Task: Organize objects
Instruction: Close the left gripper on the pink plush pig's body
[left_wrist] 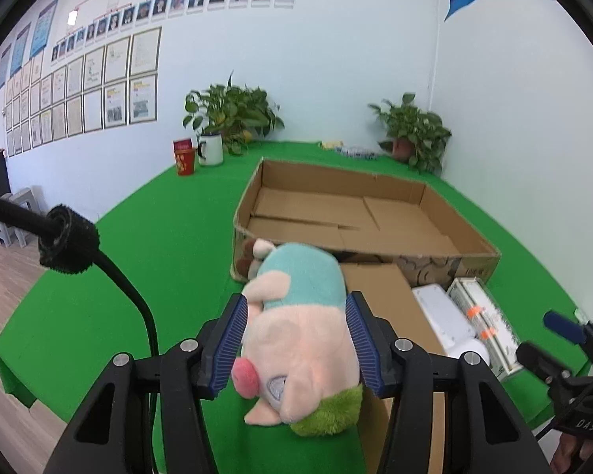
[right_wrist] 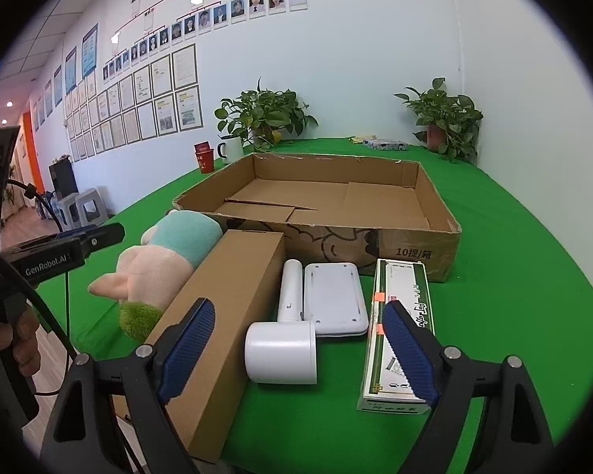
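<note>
Left gripper [left_wrist: 296, 339] clamped on the plush pig [left_wrist: 296, 331], blue pads pressed into its pink flanks from both sides. Held with the snout toward the camera and the teal-shirted body pointing away, so the long axis runs straight ahead toward the open cardboard tray [left_wrist: 375, 213]. Seems lifted clear of the green counter [left_wrist: 138, 260], though the right wrist view leaves that uncertain (the toy's underside sits behind the long brown carton [right_wrist: 217, 316]).

Tray directly ahead of the plush and slightly right, its near wall just beyond the toy's far end, its bottom showing only loose cardboard flaps. Judged next move: carry forward over that near wall and lower in, lengthwise fit looking easy. Left gripper clearly the nearer one for this.

Right gripper [right_wrist: 296, 351] spread wide and holding nothing, hovering by the counter's near edge above the white hair dryer [right_wrist: 284, 339]. Flat white device [right_wrist: 334, 300] touching the dryer's handle, green-and-white box [right_wrist: 399, 335] just beside it, partly covered by the right pad.

Hard to make out:
- a brown printed shape on the tray's outer wall, half hidden behind the plush
- small items along the counter's far edge between the two potted plants, too blurred to name
- the person's hands, mostly cut off at the frame edges
</note>
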Available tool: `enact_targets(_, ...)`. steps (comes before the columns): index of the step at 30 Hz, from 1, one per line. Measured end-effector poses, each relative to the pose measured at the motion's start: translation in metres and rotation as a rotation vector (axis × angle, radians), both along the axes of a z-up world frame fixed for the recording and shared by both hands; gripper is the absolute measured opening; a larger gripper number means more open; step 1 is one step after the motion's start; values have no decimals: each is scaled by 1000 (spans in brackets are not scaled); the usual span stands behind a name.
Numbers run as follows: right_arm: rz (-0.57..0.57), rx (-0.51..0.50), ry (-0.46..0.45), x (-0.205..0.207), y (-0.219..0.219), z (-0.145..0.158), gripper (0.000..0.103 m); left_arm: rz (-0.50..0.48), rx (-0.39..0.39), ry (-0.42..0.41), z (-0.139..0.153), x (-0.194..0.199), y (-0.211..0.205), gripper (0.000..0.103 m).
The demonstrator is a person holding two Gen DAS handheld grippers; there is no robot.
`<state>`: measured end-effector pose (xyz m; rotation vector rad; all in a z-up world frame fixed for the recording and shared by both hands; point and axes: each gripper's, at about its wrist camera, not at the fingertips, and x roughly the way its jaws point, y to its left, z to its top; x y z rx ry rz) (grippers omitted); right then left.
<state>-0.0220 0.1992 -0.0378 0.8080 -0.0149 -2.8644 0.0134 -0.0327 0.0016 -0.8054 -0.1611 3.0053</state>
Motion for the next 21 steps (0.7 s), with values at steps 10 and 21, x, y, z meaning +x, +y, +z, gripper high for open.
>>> enact_targets(10, -37, 45, -30, -9, -1, -6, 86, 54, -60, 34, 12, 8, 5, 103)
enact_targets(21, -34, 93, 3, -6, -7, -3, 86, 19, -53, 3, 4, 0, 8, 103)
